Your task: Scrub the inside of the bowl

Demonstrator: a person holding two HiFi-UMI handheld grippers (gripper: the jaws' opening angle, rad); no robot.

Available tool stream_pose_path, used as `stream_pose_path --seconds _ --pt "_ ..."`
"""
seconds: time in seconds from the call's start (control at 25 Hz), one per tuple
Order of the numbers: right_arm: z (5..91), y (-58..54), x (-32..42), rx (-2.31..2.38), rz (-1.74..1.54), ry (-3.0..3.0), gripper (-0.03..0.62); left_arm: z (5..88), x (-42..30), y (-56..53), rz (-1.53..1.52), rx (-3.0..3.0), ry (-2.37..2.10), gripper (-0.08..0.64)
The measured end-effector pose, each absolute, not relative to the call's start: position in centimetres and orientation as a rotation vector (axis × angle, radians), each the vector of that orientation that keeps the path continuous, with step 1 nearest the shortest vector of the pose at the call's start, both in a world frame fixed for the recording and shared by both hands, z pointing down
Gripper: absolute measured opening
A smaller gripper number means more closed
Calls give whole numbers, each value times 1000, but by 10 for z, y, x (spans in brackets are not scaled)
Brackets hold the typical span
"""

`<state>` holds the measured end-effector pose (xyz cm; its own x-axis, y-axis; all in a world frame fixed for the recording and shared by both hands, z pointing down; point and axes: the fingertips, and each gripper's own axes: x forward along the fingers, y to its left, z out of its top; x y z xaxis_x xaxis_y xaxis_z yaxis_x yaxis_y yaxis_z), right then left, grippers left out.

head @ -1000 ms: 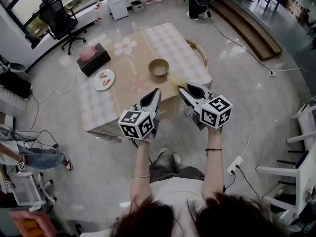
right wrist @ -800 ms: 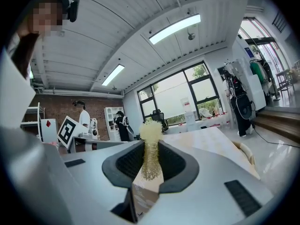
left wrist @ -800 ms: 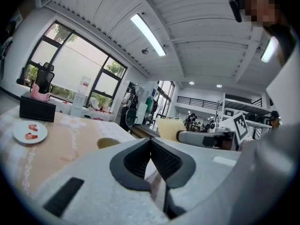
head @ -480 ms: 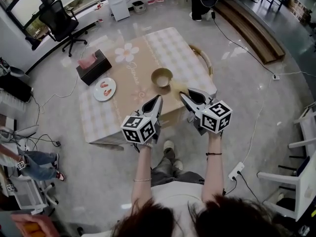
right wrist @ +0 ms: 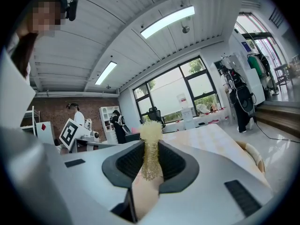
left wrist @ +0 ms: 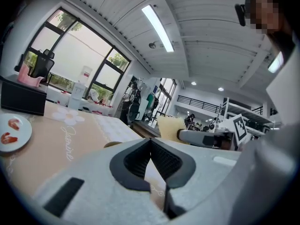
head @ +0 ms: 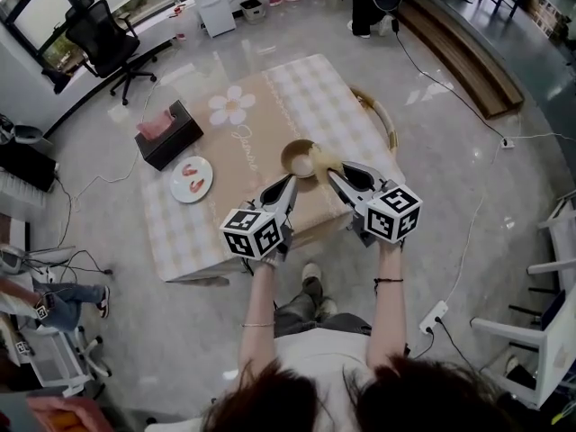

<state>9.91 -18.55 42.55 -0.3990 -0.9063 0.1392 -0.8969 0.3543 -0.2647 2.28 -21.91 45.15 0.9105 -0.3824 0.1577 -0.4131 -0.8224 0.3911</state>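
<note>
Overlapping the bowl [head: 295,156] at its right rim, the yellow scrubber [head: 324,160] hid that edge. Bowl sat near the front edge of the table [head: 270,106], glossy grey floor [head: 432,151] around. Right gripper [head: 331,172] clamped the scrubber. Left gripper [head: 289,181] was pinched closed, empty. Both forearms stretched forward.

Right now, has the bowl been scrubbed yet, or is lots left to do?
Done: the right gripper is shut on the yellow scrubber. In hand: the scrubber hangs at the rim of the bowl, apparently not inside yet. The left gripper is shut and empty, short of the bowl. Left: all the scrubbing inside.
</note>
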Motion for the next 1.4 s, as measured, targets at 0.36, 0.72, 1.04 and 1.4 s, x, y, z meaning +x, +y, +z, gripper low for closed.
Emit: stream_pose_path --seconds 0.36,0.72,1.04,1.4 --pt "423 -226 107 -1715 -461 2563 78 458 34 -249 155 2651 -501 11" --pt "425 -256 105 -1657 -454 2610 78 459 35 -269 143 2622 -512 11" --pt "425 -288 116 -1609 -433 2820 78 470 31 -293 174 2516 -685 12" --pt "442 -315 111 -1463 -390 3127 78 491 21 -300 148 2370 -807 15"
